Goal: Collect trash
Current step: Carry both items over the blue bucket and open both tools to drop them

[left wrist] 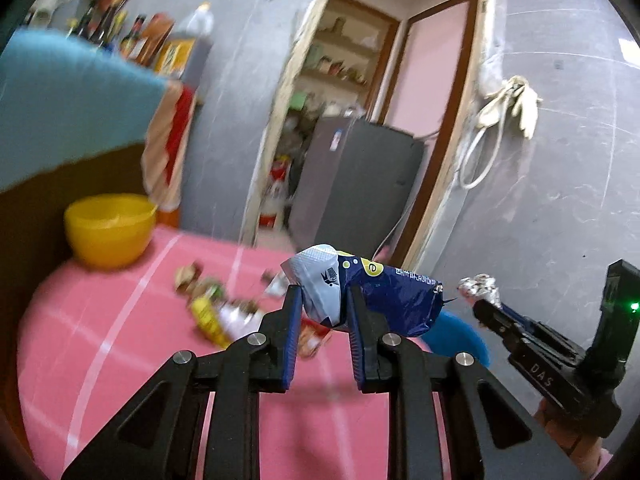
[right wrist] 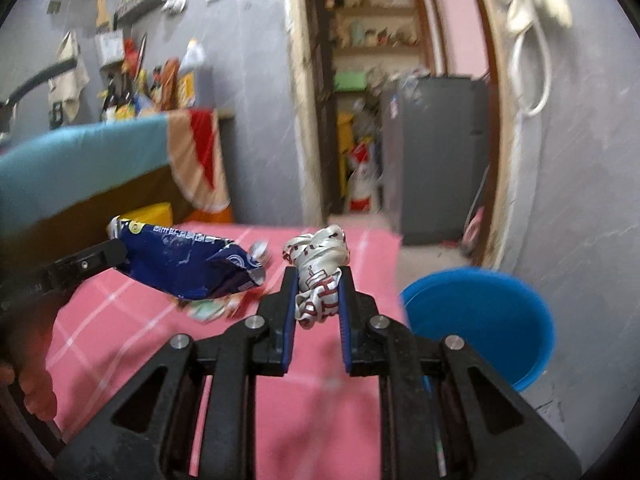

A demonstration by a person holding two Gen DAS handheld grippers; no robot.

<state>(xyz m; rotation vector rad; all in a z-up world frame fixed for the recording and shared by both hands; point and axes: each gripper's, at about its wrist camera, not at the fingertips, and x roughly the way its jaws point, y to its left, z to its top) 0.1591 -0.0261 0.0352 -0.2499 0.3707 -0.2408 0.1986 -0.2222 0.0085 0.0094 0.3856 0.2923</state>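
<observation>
My left gripper (left wrist: pixel 324 300) is shut on a crumpled blue snack bag (left wrist: pixel 384 296) and holds it above the pink cloth (left wrist: pixel 120 340). The bag also shows at the left of the right wrist view (right wrist: pixel 188 264). My right gripper (right wrist: pixel 318 284) is shut on a crumpled white wrapper with red print (right wrist: pixel 320 276), held above the cloth's right part. It also shows in the left wrist view (left wrist: pixel 480 288). A blue bin (right wrist: pixel 480 320) stands on the floor just right of the cloth. More wrappers (left wrist: pixel 216 304) lie on the cloth.
A yellow bowl (left wrist: pixel 110 228) stands at the cloth's far left corner. A blue-covered bed (right wrist: pixel 72 160) runs along the left. A grey wall and an open doorway with a grey fridge (right wrist: pixel 436 152) lie ahead.
</observation>
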